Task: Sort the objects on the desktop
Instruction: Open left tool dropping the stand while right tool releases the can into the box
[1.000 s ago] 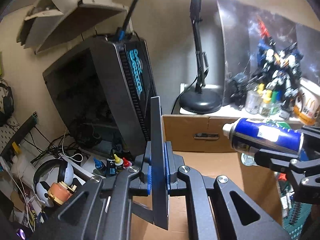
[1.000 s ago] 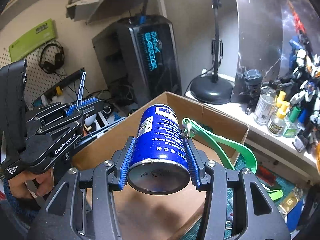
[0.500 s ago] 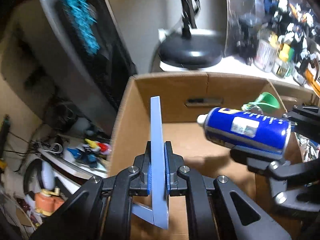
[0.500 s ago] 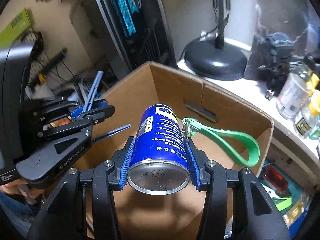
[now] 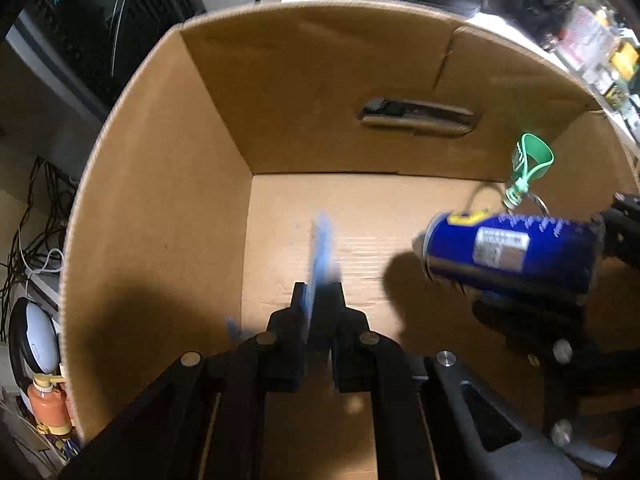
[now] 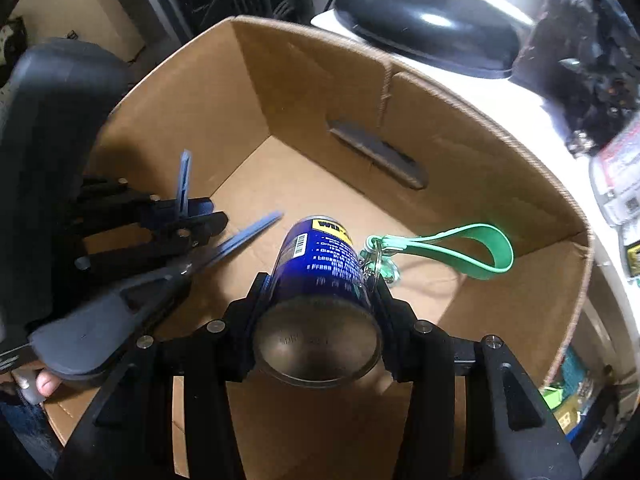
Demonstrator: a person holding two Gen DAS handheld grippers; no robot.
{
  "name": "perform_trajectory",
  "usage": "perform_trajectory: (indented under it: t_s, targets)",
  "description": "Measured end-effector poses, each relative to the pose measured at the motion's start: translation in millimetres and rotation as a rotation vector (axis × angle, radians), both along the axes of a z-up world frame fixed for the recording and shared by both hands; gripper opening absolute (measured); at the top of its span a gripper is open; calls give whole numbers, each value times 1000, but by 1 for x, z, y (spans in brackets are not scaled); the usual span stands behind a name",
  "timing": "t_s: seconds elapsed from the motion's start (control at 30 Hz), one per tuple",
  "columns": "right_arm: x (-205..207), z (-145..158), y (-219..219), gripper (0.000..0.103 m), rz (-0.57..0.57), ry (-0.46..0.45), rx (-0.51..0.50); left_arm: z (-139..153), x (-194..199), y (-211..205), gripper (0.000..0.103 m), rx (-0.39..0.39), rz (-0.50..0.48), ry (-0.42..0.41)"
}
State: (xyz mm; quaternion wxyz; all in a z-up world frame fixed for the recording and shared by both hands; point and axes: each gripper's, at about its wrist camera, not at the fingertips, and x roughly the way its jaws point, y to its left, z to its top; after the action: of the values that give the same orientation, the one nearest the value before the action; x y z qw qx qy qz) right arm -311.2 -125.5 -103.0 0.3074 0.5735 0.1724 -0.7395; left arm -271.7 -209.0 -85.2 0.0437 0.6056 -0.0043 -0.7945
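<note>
My left gripper is shut on a thin blue-grey triangular ruler and holds it inside an open cardboard box; the ruler is blurred. The gripper and ruler also show in the right wrist view. My right gripper is shut on a blue WD-40 spray can, held above the box floor. A green strap loop with a key ring hangs beside the can. The can and strap show at the right of the left wrist view.
A black lamp base stands behind the box on a white shelf. A dark computer tower is at the back left. Small bottles and model figures crowd the right side. Cables and clutter lie left of the box.
Both grippers have moved forward and down into the cardboard box, still holding the ruler and the spray can. The views now look down at the box floor.
</note>
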Motion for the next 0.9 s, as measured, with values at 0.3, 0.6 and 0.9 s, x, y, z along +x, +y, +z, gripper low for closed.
perform_trajectory:
  t_s: [0.3, 0.6, 0.9]
  targets:
    - [9, -9, 0, 47, 5, -8, 48, 2, 19, 10, 13, -47, -1, -34]
    - [36, 23, 31, 52, -3, 53, -75, 45, 53, 22, 59, -46, 10, 101]
    - [55, 71, 60, 52, -34, 142, -184, 103, 94, 50, 62, -100, 13, 291]
